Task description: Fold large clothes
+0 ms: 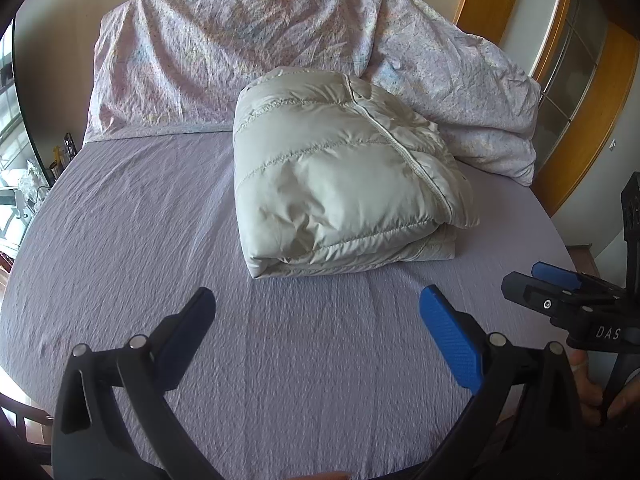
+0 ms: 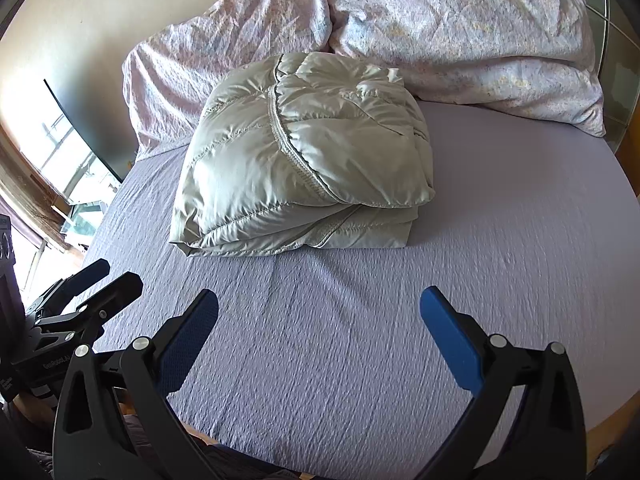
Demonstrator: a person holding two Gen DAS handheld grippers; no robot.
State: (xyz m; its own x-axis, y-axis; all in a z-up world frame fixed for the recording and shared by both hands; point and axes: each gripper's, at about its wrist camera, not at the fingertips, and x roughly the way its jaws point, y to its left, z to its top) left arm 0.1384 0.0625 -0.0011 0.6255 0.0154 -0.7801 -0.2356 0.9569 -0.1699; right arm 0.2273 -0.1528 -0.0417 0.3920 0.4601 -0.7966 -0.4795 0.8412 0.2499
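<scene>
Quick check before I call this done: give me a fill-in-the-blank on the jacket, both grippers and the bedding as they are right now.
1. The puffer jacket lies ____ into a compact bundle on the lilac sheet.
2. The left gripper and the right gripper both have their jaws ____.
3. Neither gripper is ____ the jacket.
4. Behind the jacket, against the wall, lies a crumpled ____.

Missing words: folded; open; touching; duvet

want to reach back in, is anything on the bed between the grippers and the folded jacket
Nothing visible stands in the way. Only bare purple sheet lies between the open left gripper and the folded jacket, and likewise ahead of the open right gripper. The pillows sit behind the jacket.
</scene>
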